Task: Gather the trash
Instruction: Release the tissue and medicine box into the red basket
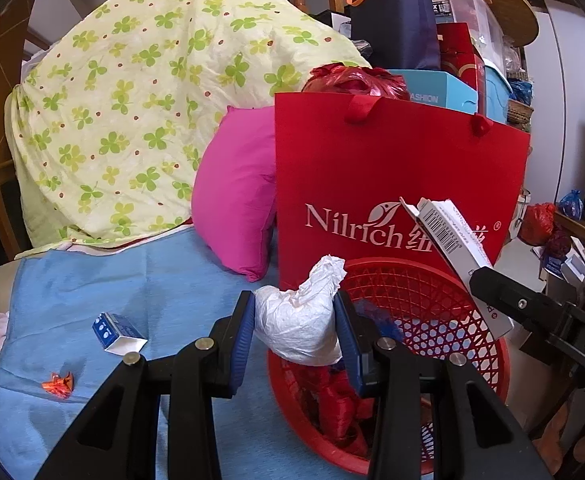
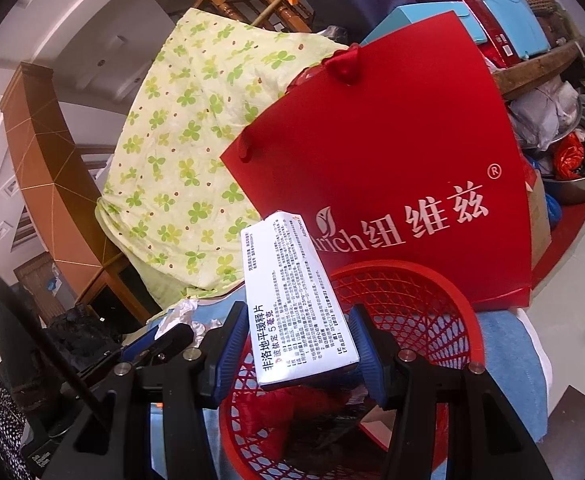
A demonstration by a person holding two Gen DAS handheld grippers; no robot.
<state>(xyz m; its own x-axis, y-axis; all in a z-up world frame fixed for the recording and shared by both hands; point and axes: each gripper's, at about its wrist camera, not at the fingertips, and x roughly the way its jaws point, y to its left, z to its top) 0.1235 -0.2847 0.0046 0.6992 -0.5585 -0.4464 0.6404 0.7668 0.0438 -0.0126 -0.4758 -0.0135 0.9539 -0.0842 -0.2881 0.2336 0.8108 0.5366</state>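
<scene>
The left claw point(image 1: 296, 320) holds a tissue point(image 1: 298, 326) and the right claw point(image 2: 298, 344) holds a box point(image 2: 292, 296), both above the rim of the red basket point(image 1: 432, 292), which already contains red wrappers point(image 1: 340, 404).

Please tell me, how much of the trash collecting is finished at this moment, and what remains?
Done: the red basket already holds red wrappers. In hand: the left gripper grips a crumpled white tissue and the right gripper grips a white medicine box, both over the basket. Left: a small blue box and an orange wrapper lie on the blue cloth.
</scene>
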